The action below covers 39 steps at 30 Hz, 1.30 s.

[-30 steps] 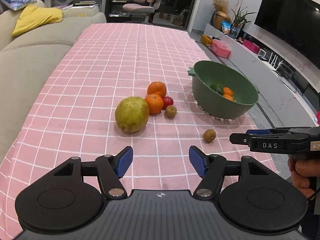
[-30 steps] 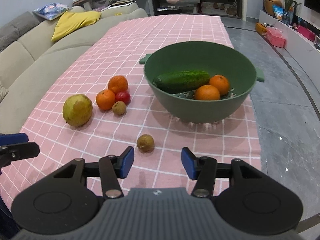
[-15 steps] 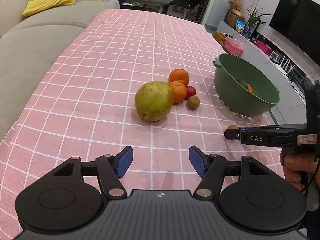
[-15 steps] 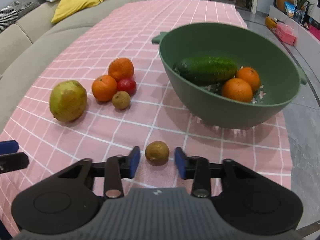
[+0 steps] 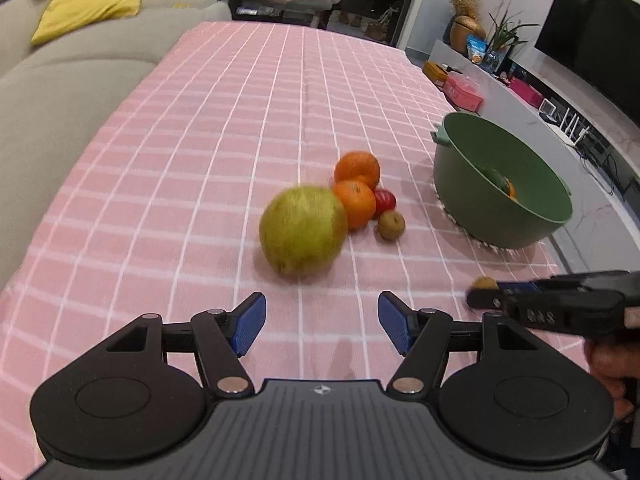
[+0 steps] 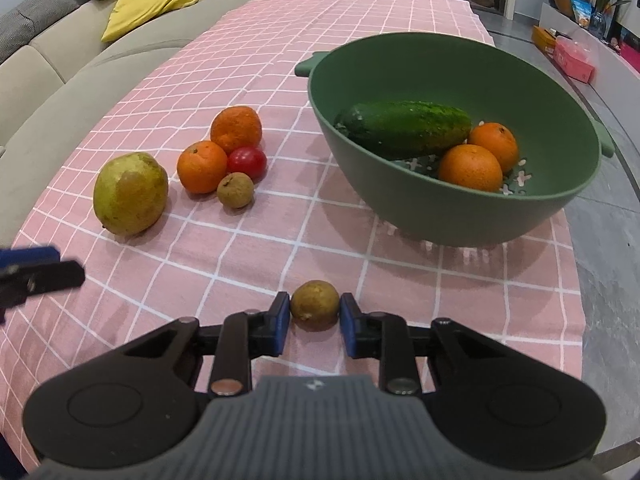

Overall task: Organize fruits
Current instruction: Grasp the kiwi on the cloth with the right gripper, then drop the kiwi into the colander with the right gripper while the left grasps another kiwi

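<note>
Your right gripper is low over the pink checked tablecloth, its blue pads pressed against both sides of a small brown fruit, which sits on the cloth just in front of the green bowl. The bowl holds a cucumber and two oranges. Your left gripper hangs above the cloth with its jaws spread wide and nothing between them. Just ahead of it lies a large green pear. Touching the pear's far side is a cluster of two more oranges, a small red fruit and another brown fruit.
</note>
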Each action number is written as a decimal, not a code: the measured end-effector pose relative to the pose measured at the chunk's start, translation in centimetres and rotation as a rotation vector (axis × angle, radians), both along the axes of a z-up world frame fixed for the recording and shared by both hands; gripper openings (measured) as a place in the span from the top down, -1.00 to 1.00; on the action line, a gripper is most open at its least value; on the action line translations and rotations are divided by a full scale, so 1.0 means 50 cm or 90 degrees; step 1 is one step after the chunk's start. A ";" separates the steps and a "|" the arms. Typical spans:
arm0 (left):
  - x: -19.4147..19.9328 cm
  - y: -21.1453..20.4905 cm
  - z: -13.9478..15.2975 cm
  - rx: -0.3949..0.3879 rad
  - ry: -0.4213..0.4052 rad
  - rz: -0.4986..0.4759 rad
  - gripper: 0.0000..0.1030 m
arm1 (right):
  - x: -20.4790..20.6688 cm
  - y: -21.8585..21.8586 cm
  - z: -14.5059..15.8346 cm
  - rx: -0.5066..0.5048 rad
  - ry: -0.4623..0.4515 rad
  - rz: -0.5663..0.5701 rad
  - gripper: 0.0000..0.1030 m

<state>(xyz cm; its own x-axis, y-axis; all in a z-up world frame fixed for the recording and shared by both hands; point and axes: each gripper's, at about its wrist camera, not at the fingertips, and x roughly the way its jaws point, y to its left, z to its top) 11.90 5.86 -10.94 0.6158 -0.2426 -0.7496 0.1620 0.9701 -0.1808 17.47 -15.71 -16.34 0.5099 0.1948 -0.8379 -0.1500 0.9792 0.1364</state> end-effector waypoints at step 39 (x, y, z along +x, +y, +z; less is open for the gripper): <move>-0.070 -0.009 -0.032 0.136 -0.077 -0.205 -0.59 | 0.010 0.147 0.072 0.111 0.021 0.090 0.25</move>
<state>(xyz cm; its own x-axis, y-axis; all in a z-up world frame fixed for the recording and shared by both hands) 8.38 5.41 -12.53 0.6204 -0.2835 -0.7312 0.4710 0.8802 0.0583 17.96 -8.35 -12.75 0.4400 0.4057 -0.8011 -0.2768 0.9100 0.3088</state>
